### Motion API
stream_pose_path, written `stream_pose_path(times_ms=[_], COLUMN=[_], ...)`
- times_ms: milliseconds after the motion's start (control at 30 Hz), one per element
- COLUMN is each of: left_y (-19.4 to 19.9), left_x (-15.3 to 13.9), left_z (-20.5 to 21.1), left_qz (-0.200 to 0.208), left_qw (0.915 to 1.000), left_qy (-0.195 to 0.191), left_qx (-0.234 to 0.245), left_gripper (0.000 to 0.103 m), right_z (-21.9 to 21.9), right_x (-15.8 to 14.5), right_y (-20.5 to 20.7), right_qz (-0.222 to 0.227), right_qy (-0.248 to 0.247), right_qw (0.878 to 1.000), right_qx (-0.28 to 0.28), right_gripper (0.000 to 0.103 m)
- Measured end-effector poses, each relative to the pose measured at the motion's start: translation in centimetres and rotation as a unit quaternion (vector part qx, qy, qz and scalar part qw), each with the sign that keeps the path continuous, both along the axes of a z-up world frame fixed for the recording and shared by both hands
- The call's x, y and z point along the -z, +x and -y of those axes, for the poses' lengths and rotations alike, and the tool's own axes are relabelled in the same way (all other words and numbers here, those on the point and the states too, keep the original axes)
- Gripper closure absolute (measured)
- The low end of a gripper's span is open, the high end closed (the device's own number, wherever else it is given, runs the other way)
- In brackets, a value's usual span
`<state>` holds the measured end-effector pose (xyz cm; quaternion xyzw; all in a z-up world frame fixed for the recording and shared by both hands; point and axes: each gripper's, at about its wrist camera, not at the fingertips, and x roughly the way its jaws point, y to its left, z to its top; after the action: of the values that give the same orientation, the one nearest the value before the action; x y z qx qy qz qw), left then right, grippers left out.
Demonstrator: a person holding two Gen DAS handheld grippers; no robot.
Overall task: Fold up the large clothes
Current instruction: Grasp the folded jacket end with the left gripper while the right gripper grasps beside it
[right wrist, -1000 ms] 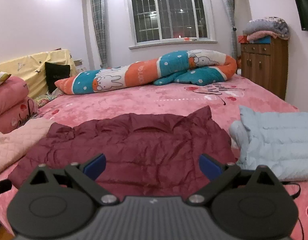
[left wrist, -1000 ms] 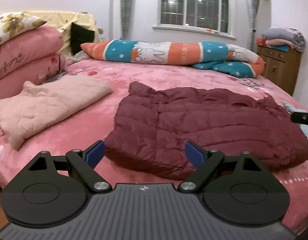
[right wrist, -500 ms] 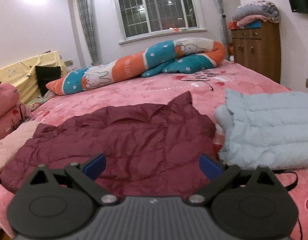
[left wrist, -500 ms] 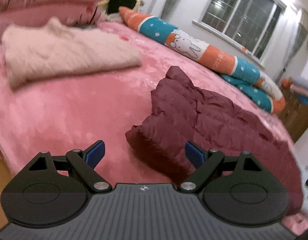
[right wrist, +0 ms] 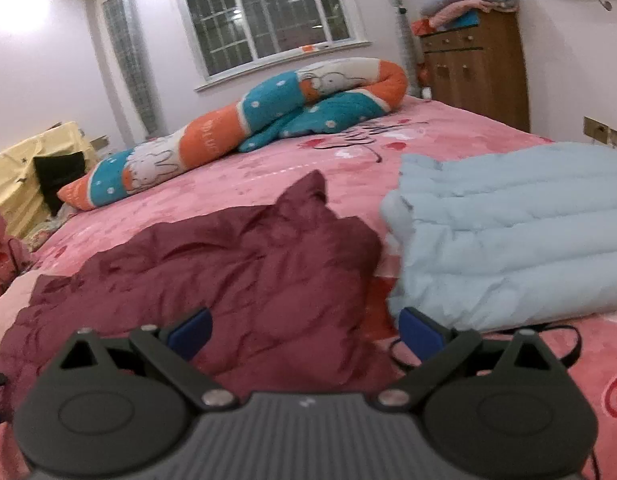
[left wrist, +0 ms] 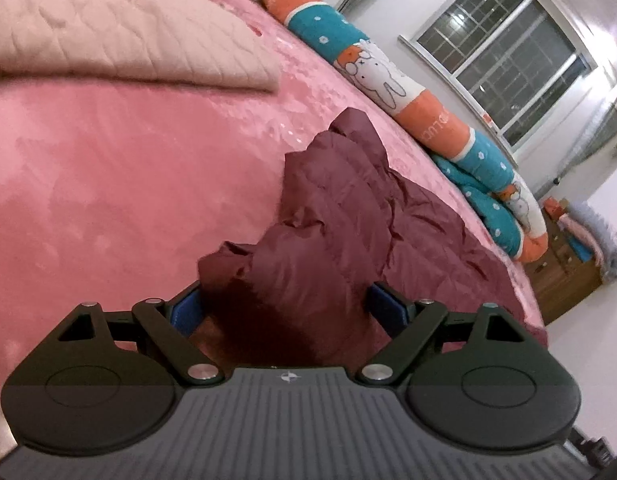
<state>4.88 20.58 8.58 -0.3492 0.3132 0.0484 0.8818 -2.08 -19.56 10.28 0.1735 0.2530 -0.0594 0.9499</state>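
Maroon jacket (left wrist: 348,248) lies spread across the pink bed (left wrist: 108,200), filling the lower centre of both views. Our left gripper (left wrist: 282,308) has its jaws wide, with a bunched corner of the jacket sitting between the blue pads; we cannot tell whether the pads touch the cloth yet. Our right gripper (right wrist: 304,330) also stands wide, empty, low over the jacket's near right edge, with the pale blue coat (right wrist: 508,248) just beside it at right.

We judge the grab has not yet been made. If the left jaws close now on so thick a wad, the puffy fabric may squeeze out, or we may catch only the top layer and drag the rest crooked. The right pad sits near the blue coat and a black cord (right wrist: 564,344) on the bed; closing carelessly could snag either.

Much is hidden: the gripper bodies cover the jacket's near hem in both views, sleeves and collar are hard to pick out among the folds, and the right view is blurred. A folded pink quilt (left wrist: 120,28) fills the upper left of the left view, cut off by the frame.
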Motion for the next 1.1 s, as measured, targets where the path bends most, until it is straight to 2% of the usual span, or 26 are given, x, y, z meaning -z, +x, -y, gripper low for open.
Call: stream_pose_path(times_ms=[167,333,500,633,700,833,933,967,1000,1067,1100], left_y=[1.2,2.2,2.3,2.7,2.8,2.8,2.8,2.8,2.7,2.6,2.6], left_x=[0.4,0.6,0.6,0.6,0.6,0.6,0.5,0.5,0.3,0.2,0.1], left_z=[0.6,0.7,0.8,0.9,0.9,1.0,1.2,1.2,1.2,1.1,1.1], left_qz=[0.001,0.003,0.004,0.005,0.006,0.009,0.014,0.018,0.021,0.028,0.030], left_qw=[0.9999,0.9992,0.9988,0.9989,0.9988,0.9988,0.9989,0.9990,0.9990,0.9990,0.9989], left_qy=[-0.014,-0.036,-0.043,-0.042,-0.043,-0.044,-0.040,-0.039,-0.037,-0.035,-0.036], left_qx=[-0.004,-0.015,-0.020,-0.021,-0.021,-0.019,-0.016,-0.014,-0.012,-0.008,-0.007], left_gripper=[0.000,0.000,0.000,0.000,0.003,0.025,0.042,0.050,0.053,0.063,0.065], right_z=[2.3,4.7,6.2,6.4,6.5,6.2,5.4,5.1,4.9,4.6,4.6], right_x=[0.8,2.0,3.8,4.9,5.2,5.5,5.5,5.5,5.5,5.6,5.6], right_y=[0.0,0.0,0.5,1.1,1.3,1.5,1.8,1.8,1.9,1.9,1.9], right_qz=[-0.010,-0.015,-0.028,-0.042,-0.039,-0.034,-0.038,-0.039,-0.040,-0.043,-0.045], right_qy=[0.026,0.082,0.190,0.230,0.247,0.269,0.259,0.256,0.257,0.262,0.268], right_qw=[0.999,0.994,0.980,0.971,0.967,0.962,0.965,0.966,0.966,0.964,0.962], right_qx=[0.038,0.063,0.056,0.053,0.053,0.038,0.020,0.014,0.008,0.002,-0.001], right_gripper=[0.004,0.004,0.004,0.004,0.001,0.001,0.002,0.006,0.011,0.037,0.042])
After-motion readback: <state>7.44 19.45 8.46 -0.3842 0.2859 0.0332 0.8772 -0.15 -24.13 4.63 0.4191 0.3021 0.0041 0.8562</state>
